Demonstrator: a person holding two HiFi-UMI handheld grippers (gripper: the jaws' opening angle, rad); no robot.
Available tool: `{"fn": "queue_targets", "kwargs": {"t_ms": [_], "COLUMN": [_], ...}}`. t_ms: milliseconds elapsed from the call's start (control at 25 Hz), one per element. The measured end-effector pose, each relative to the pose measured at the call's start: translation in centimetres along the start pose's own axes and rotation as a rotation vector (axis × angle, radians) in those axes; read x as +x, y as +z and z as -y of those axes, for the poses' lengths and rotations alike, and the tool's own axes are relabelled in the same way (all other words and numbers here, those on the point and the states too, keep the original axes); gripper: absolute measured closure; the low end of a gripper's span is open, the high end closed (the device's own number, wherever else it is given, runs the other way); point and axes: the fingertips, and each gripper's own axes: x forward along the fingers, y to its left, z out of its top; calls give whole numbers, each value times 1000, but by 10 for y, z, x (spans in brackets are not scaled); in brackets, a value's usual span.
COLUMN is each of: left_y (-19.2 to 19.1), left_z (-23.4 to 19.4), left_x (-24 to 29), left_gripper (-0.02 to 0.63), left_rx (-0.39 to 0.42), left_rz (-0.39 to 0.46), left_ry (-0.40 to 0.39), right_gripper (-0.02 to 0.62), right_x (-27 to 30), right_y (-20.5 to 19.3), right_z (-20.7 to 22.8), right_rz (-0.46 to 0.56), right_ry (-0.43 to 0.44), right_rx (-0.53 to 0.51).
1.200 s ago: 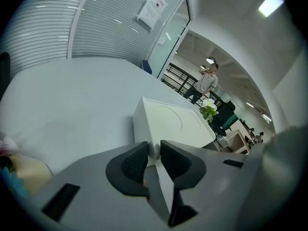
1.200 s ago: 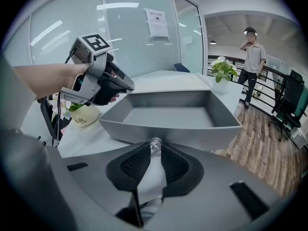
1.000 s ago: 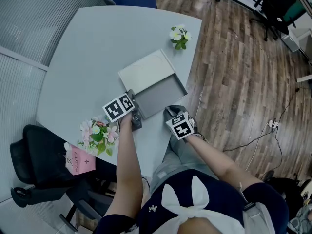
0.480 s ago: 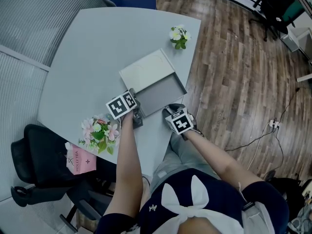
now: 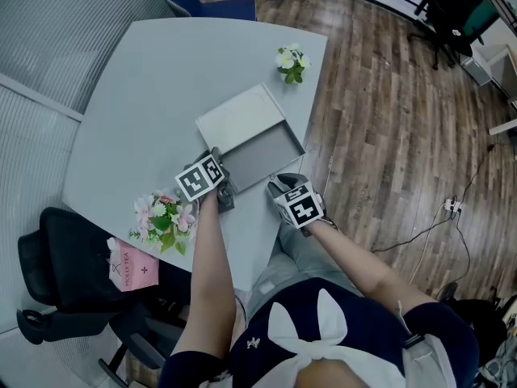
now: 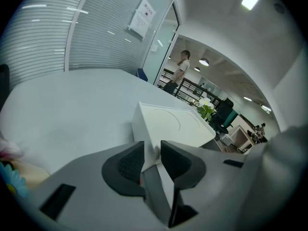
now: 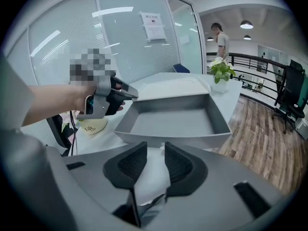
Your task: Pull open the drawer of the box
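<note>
Drawer [image 5: 262, 158] looks light and stiff; grab its small front knob [image 7: 161, 148]. Right gripper [image 7: 155, 150] jaws opening, knob loose between the tips. Left gripper [image 6: 152, 150] jaws narrow, clamping a corner of the box [image 5: 240, 118] (it likely skids unbraced).

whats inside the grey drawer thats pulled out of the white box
Nothing shows in the grey drawer: its floor is bare in the right gripper view. Any part of it that remains inside the white box is covered by the box's top.

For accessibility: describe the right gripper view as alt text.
An empty grey drawer stands pulled out of a white box; the right gripper's jaws are opening, the drawer's knob between their tips. The left gripper clamps the box's corner.
</note>
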Motion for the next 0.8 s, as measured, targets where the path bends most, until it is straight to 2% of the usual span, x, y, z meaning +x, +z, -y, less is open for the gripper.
{"fn": "queue_targets", "kwargs": {"t_ms": [120, 280, 600, 800], "left_y": [-4, -6, -10, -22], "left_z": [-4, -1, 40, 66], "left_x": [-5, -20, -69, -98], "left_gripper": [499, 495, 500, 538], "left_rx": [-31, 17, 55, 89], "left_rz": [-10, 12, 103, 143], "left_ry": [-25, -8, -78, -119], "right_gripper": [477, 485, 534, 583], "right_x": [-10, -22, -52, -66], "right_y": [8, 17, 42, 54], "right_z": [-1, -1, -9, -14], "right_rz": [32, 69, 166, 217], "right_ry": [-4, -3, 9, 12], "right_rx": [1, 17, 28, 15]}}
